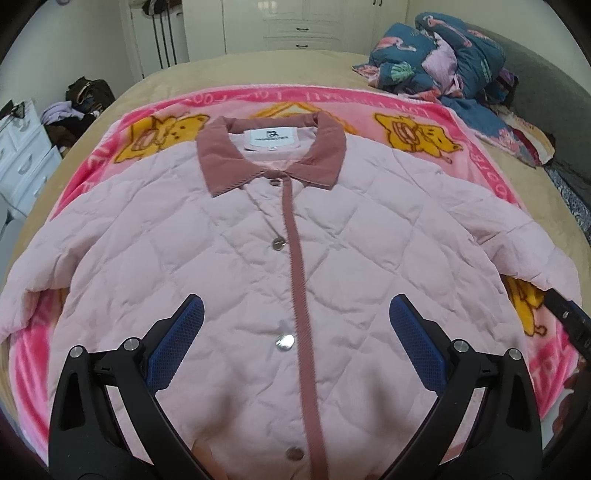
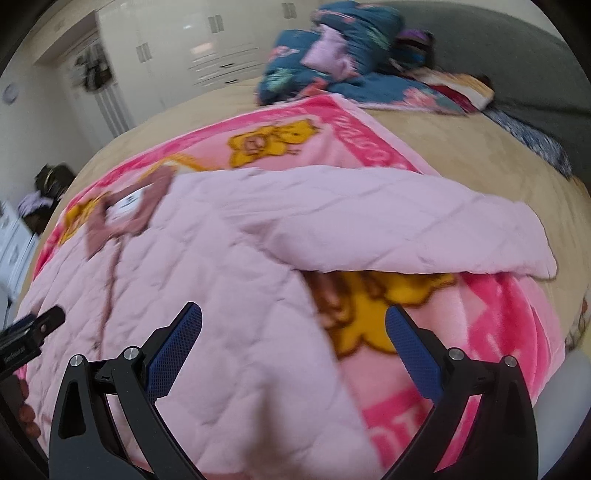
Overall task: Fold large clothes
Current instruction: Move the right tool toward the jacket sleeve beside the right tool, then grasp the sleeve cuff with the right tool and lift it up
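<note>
A pale pink quilted jacket with a dusty-rose collar lies flat, face up and buttoned, on a pink cartoon blanket. Both sleeves spread out sideways. My left gripper is open and empty, hovering over the jacket's lower front near the placket. My right gripper is open and empty, above the jacket's right hem edge, below the outstretched right sleeve. The right gripper's tip shows at the right edge of the left wrist view. The left gripper's tip shows in the right wrist view.
The blanket lies on a beige bed. A bundle of blue flamingo bedding sits at the far right by a grey headboard. A white dresser with clothes stands on the left. White wardrobes line the back.
</note>
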### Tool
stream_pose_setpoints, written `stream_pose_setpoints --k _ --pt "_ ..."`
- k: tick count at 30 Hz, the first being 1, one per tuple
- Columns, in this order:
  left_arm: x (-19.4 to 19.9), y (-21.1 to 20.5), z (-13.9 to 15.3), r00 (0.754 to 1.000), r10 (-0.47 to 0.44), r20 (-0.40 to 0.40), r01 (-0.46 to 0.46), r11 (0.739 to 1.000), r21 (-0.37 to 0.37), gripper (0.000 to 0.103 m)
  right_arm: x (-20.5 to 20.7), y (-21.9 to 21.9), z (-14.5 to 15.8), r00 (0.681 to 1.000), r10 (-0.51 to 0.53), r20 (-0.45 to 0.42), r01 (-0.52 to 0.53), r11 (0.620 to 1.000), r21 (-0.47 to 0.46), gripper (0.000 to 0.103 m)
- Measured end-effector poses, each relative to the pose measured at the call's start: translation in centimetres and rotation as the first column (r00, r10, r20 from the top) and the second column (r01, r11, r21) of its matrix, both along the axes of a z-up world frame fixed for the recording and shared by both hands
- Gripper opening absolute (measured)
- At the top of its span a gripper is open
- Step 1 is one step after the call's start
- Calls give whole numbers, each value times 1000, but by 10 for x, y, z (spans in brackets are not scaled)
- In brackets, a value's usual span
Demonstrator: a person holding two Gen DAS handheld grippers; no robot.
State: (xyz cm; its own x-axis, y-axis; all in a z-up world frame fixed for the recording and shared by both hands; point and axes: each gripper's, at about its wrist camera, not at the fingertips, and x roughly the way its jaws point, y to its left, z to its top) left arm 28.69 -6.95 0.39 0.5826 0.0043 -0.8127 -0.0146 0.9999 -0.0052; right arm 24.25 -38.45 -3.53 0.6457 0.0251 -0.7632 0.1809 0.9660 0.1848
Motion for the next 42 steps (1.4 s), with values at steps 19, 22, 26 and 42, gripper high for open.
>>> stream_pose_setpoints --k 19,22,26,42 --pt "58 -75 -30 994 -86 -69 87 996 11 94 23 -188 -67 909 -395 -133 417 857 302 99" --pt "64 -79 -31 994 -85 -76 86 996 14 94 26 -214 -77 882 -445 -152 469 808 356 99" --pt "72 -79 -30 995 -66 -76 68 997 20 94 35 -243 -84 852 -499 -158 518 756 401 99" --pt "72 -34 -1 998 -4 -56 4 1000 9 94 37 -273 -38 823 -563 81 456 739 496 22"
